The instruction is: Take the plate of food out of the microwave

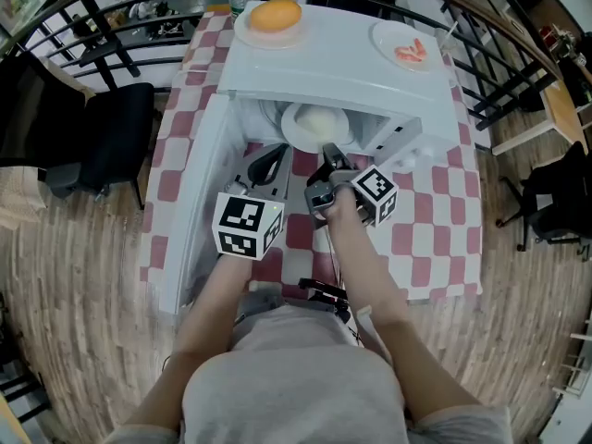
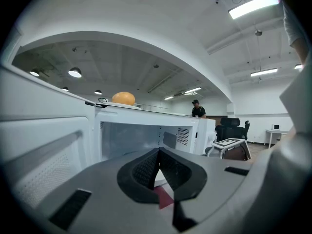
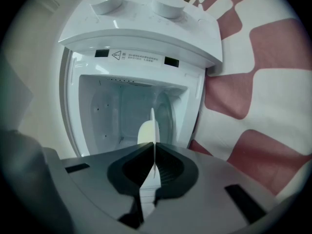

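The white microwave (image 1: 342, 72) stands open on a red-checked table, its door (image 1: 196, 188) swung out to the left. A white plate of pale food (image 1: 314, 123) sits at the mouth of the cavity. My right gripper (image 1: 327, 153) is shut on the plate's near rim. In the right gripper view the plate (image 3: 152, 128) shows edge-on, pinched between the right gripper's (image 3: 155, 147) jaws. My left gripper (image 1: 270, 163) hovers just left of the plate, in front of the door. Its jaws (image 2: 159, 155) are shut with nothing between them, facing the cavity (image 2: 141, 138).
On top of the microwave lie a plate with an orange bun (image 1: 275, 15) and a plate of pinkish food (image 1: 408, 50). Black chairs stand at the left (image 1: 106, 137) and right (image 1: 555, 202). A railing runs behind the table. A person (image 2: 197, 109) stands far off.
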`<state>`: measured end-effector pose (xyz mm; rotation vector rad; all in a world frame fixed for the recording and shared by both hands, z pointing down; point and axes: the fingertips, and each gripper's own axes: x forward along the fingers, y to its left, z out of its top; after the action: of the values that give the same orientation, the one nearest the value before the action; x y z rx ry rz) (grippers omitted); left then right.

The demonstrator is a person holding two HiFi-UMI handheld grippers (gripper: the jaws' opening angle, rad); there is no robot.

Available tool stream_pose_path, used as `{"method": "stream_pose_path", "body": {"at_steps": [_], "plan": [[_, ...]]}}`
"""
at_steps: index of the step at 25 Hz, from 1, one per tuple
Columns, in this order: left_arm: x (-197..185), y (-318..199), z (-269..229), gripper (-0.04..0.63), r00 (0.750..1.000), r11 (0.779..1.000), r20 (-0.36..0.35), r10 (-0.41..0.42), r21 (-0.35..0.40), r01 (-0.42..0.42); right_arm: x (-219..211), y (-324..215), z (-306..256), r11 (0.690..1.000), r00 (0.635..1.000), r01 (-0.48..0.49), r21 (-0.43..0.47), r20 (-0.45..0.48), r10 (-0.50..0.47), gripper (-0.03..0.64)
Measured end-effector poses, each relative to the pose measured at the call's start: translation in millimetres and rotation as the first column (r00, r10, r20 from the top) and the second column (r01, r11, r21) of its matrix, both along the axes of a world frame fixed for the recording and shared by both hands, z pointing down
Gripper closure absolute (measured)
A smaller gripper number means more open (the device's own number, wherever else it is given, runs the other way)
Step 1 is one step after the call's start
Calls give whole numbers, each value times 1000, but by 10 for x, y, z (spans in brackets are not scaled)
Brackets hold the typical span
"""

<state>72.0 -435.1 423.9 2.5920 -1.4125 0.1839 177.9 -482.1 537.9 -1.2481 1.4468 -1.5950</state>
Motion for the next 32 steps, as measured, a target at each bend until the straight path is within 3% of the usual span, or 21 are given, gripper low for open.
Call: {"method": "stream_pose_path", "body": {"at_steps": [15, 32], "plan": [[46, 251, -140, 594, 1000, 1000, -13, -2, 20, 3, -36, 427, -375, 996, 998, -12, 83, 64, 6, 586], [304, 582, -382, 594, 999, 998, -39, 6, 57, -4, 123, 883, -738, 989, 998, -23, 148, 69, 13, 584]]}}
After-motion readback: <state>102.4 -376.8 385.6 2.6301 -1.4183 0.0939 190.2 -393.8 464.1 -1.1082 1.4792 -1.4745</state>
